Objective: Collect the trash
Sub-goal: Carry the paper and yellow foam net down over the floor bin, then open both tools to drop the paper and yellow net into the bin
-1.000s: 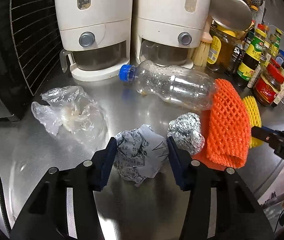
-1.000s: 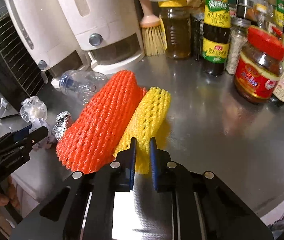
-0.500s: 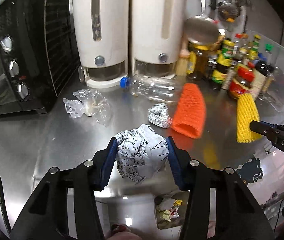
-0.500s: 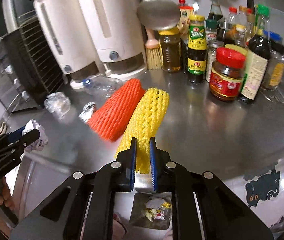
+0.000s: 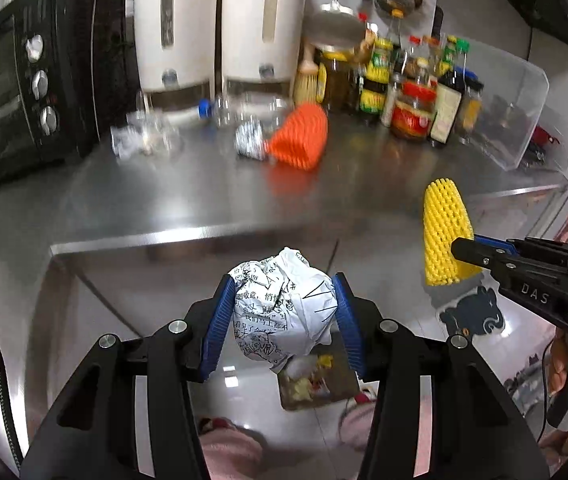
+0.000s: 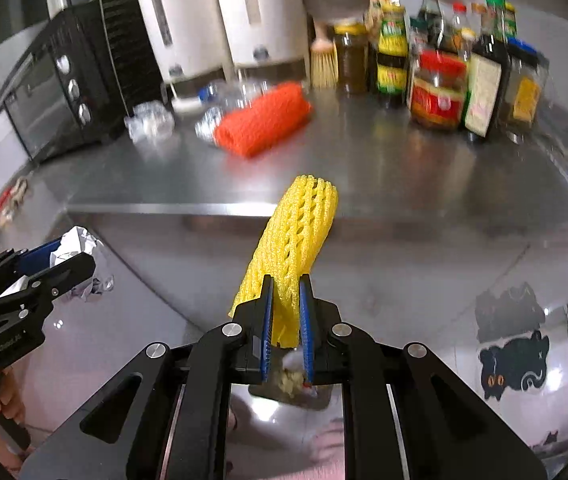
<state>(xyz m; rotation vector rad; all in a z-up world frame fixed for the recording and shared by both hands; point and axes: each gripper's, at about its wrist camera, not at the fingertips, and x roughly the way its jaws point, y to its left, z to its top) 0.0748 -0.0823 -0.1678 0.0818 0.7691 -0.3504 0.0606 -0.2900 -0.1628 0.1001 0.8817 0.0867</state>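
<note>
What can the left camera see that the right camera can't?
Only the left camera shows the printed writing on the crumpled paper ball squeezed in the left tool, and the trash bin clearly below it. Only the right camera shows the right tool pinching the yellow foam net from behind. Both show the orange foam net, plastic bottle and sauce jars on the counter.

Crumpled printed paper ball (image 5: 284,312) looks matt and creased. Yellow foam net sleeve (image 6: 296,236) is soft, ribbed, matt. Worktop (image 5: 187,196) is brushed steel, glossy with reflections. Orange foam net (image 5: 300,140) looks matt; foil ball (image 5: 248,142) shiny.
</note>
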